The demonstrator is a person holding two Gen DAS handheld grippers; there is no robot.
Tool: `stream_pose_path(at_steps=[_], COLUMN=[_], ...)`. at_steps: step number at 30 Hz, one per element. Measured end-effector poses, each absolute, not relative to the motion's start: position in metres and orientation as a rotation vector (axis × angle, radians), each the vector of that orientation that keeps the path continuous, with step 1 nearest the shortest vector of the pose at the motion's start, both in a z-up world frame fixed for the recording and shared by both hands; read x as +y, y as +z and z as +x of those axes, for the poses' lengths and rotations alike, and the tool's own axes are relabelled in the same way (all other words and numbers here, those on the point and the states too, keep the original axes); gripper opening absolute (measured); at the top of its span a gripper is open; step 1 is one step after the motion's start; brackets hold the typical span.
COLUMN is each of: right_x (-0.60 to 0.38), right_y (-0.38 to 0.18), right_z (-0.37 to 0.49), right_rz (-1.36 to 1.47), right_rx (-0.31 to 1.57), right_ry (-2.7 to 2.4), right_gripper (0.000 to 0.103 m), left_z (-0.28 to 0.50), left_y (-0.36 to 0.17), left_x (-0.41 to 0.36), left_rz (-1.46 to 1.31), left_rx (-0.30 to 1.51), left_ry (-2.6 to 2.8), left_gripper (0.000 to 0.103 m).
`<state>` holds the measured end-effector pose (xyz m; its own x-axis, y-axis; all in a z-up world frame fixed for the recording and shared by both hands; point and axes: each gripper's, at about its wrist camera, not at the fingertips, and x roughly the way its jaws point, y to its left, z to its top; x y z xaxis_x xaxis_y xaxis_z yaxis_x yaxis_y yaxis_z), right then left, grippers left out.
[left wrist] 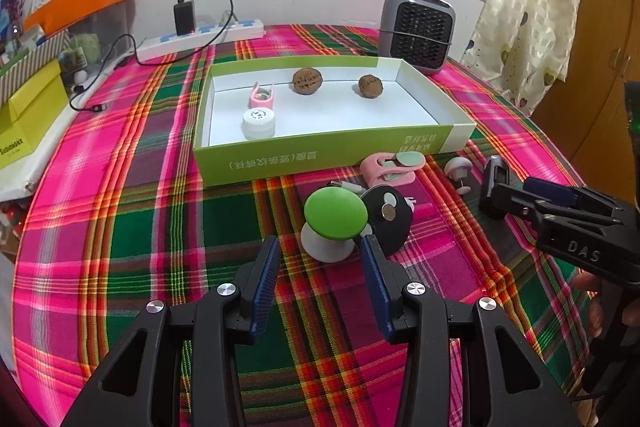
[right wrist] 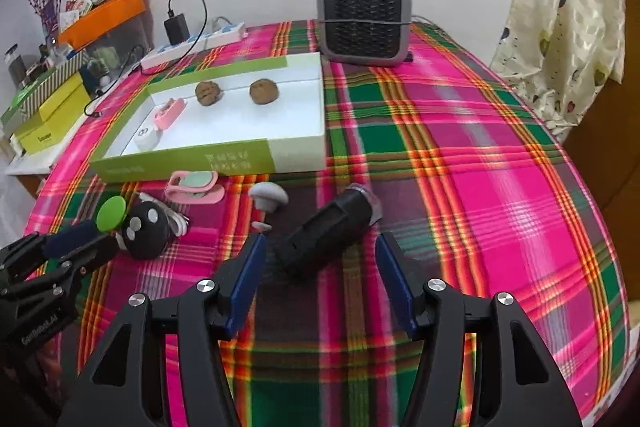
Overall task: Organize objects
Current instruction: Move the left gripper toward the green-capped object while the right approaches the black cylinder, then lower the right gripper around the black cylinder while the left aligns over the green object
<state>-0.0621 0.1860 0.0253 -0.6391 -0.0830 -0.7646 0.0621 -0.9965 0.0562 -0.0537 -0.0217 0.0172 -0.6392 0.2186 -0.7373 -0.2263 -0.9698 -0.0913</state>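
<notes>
Just ahead of the left gripper (left wrist: pixel 320 247), between its spread blue pads (left wrist: pixel 267 279), sits the green mushroom (left wrist: pixel 335 213), cap up and tilted slightly, white base (left wrist: pixel 326 241) on the cloth (left wrist: pixel 160 227). Fingers are wide apart and hold nothing; the base lies right at the tips, not yet enclosed. A black disc (left wrist: pixel 390 217) touches the mushroom on its right, close to the right pad.

Right gripper (right wrist: pixel 320 259): also spread and empty. A black cylinder (right wrist: pixel 324 231) lies flat just ahead of the tips, long axis running from near-left to far-right, so it sits oblique to the finger line. Its near end falls between the pads.

Beyond both grippers: the green box (left wrist: pixel 320 153), open, already holding two walnuts (left wrist: pixel 307 79), a pink clip (left wrist: pixel 262 97) and a white cap (left wrist: pixel 259 123). A second pink clip (left wrist: pixel 390 167) and a small white mushroom (left wrist: pixel 459 169) remain on the cloth in front of the box wall.

Judgement: left is nearer the green mushroom, right nearer the cylinder. Left needs only a short advance before closing on the base; risk is catching the disc as well. Right needs a wrist turn to square up across the cylinder.
</notes>
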Motion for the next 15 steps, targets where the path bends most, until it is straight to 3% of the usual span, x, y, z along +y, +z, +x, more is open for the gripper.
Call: stream_pose_path(at_steps=[15], right_x=[0.206], right_y=[0.012], right_z=[-0.067], right_rz=[1.407], right_rx=[-0.014], right_ry=[-2.833], right_gripper=[0.058], left_z=[-0.057], left_y=[0.018], left_x=[-0.022], left_rz=[-1.186], left_rx=[-0.001], left_ry=[2.633], left_gripper=[0.04])
